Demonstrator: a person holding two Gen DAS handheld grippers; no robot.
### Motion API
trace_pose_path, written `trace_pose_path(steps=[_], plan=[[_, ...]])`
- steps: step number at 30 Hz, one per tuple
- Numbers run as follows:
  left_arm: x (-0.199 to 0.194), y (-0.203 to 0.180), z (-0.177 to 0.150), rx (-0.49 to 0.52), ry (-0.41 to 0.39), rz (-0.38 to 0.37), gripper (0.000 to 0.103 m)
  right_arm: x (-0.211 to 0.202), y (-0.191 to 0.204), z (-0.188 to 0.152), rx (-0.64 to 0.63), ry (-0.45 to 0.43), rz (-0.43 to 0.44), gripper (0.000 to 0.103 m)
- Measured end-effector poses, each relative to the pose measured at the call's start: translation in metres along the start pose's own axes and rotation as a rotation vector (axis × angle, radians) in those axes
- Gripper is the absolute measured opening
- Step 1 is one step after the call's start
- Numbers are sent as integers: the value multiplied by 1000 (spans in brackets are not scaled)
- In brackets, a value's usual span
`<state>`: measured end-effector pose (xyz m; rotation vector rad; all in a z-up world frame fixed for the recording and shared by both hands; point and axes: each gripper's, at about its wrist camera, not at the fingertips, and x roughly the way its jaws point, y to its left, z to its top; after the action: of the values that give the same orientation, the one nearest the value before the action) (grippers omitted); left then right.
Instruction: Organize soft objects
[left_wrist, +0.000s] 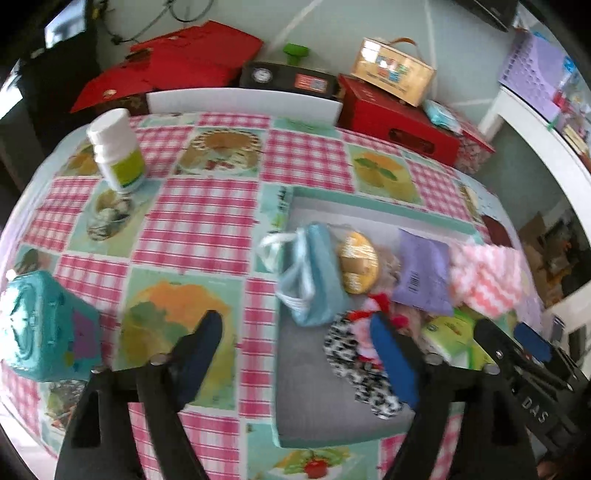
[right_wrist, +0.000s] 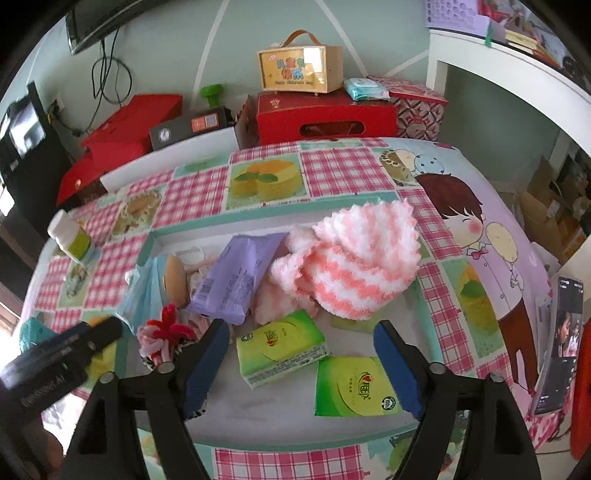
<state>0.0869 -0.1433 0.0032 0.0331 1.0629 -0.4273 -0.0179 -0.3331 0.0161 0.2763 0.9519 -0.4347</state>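
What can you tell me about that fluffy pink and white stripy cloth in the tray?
The fluffy pink and white striped cloth looks like soft, fuzzy fleece with wavy coral and white bands. It lies crumpled in a loose heap, not folded, at the far right part of the shallow teal-rimmed tray, with one edge draped over the tray's rim onto the checked tablecloth. Its left side touches the purple plastic packet. Neither gripper touches it; the view from the left shows the same heap.

Bright, even daylight; soft shadows. L wrist view motion-blurred, R sharp. Strong fisheye bend, dark vignette at corners.
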Motion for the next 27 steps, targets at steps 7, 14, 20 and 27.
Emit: trace_pose_path(steps=[7, 14, 20, 27], plan=[[3, 17, 2, -35, -16, 92, 86, 5, 3, -1, -22, 18, -27, 85], [4, 27, 4, -64, -30, 144, 99, 9, 0, -1, -18, 20, -67, 103], [3, 29, 3, -69, -30, 148, 99, 11, 4, -2, -37, 26, -62, 103], [0, 34, 4, -64, -30, 200, 99, 9, 12, -2, -53, 25, -53, 103]])
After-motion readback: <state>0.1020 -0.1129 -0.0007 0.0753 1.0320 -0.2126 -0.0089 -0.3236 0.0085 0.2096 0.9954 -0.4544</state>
